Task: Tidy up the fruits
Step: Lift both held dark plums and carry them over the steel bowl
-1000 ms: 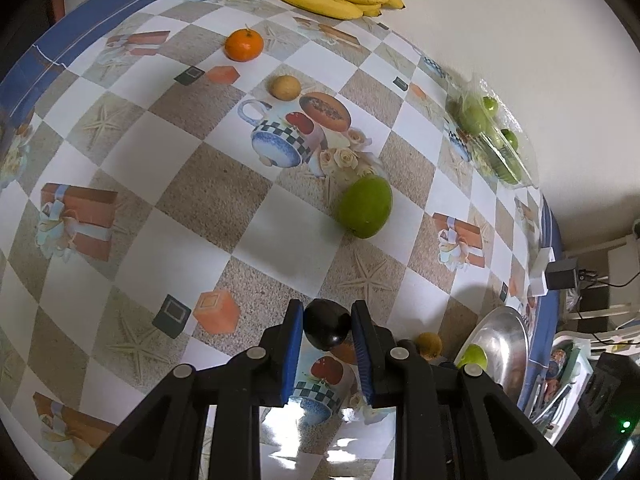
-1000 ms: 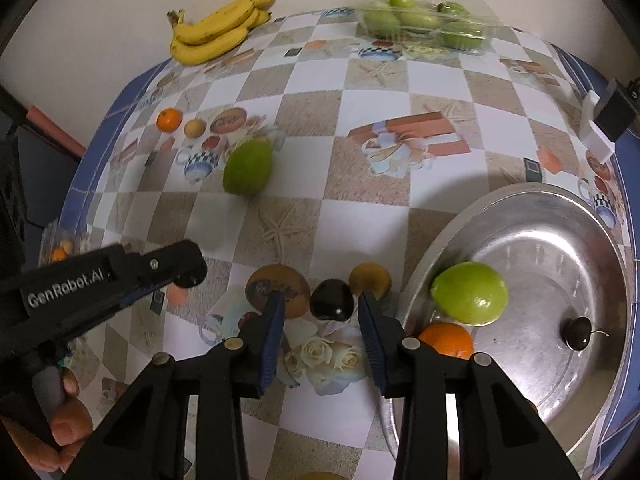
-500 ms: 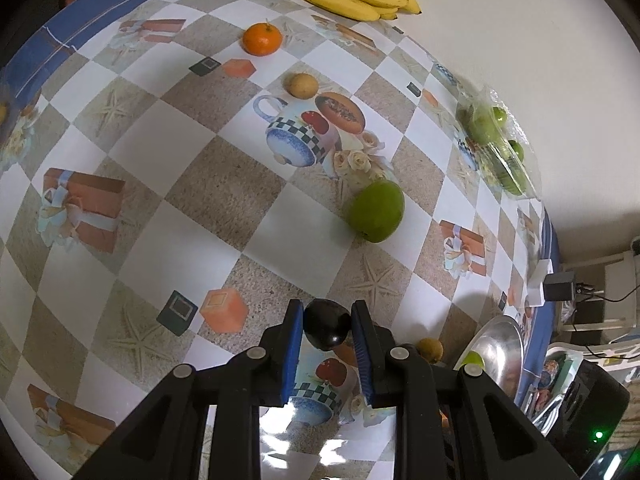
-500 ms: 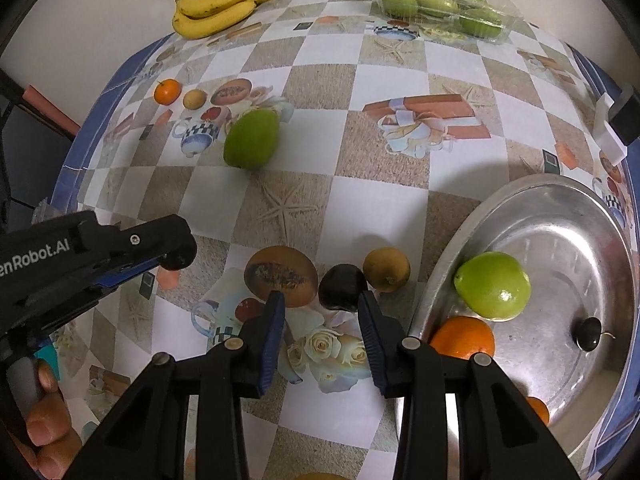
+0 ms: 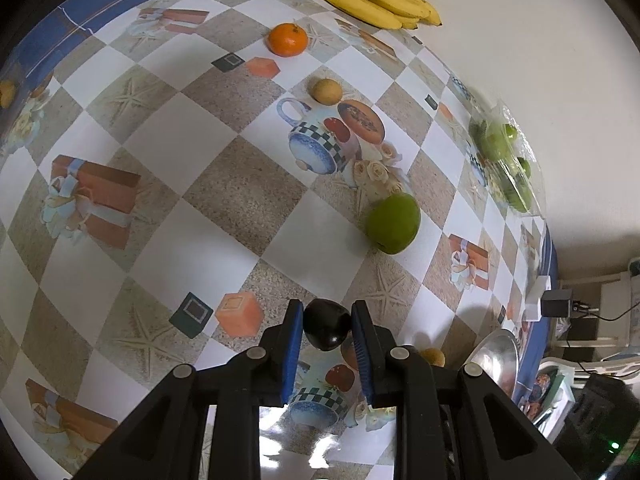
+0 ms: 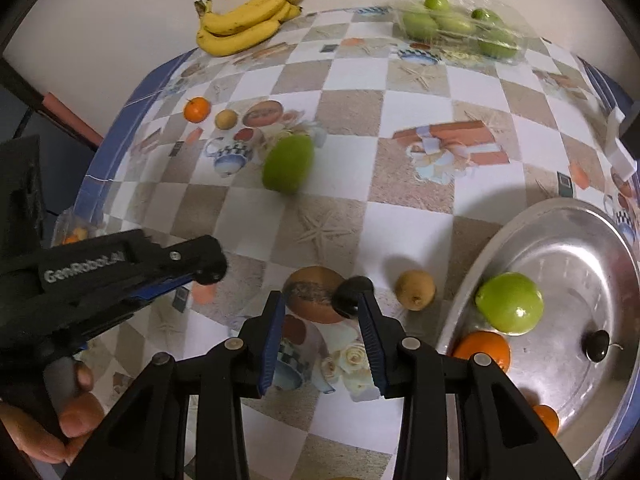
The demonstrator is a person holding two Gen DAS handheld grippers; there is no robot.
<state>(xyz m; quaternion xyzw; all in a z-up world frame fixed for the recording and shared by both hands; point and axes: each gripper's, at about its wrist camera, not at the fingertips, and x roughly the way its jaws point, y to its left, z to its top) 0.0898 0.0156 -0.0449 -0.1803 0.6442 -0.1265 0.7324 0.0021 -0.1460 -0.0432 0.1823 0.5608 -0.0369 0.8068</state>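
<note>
My left gripper [image 5: 326, 318] is shut on a dark plum [image 5: 325, 330], held above the checked tablecloth. In the right wrist view that left gripper [image 6: 208, 270] reaches in from the left, with a hand [image 6: 76, 412] on its handle. My right gripper [image 6: 320, 306] is open and points down at the table. A second dark plum [image 6: 350, 296] lies on the cloth against the tip of its right finger, with a wide gap to the left finger. A small brown fruit [image 6: 415, 290] lies just right of it. The metal bowl [image 6: 520, 232] holds a green apple [image 6: 510, 304], two oranges and a dark plum [image 6: 598, 344].
Bananas [image 6: 248, 20] and a clear pack of green fruit [image 6: 460, 26] lie at the far edge by the wall. A green mango [image 6: 288, 164], a mandarin [image 5: 288, 39] and a small brown fruit [image 5: 326, 90] are spread over the cloth. A white plug [image 5: 538, 298] sits at the right edge.
In the right wrist view the plum on the table has shifted from midway between the fingers to the right fingertip. The left gripper has rolled a little and keeps its plum.
</note>
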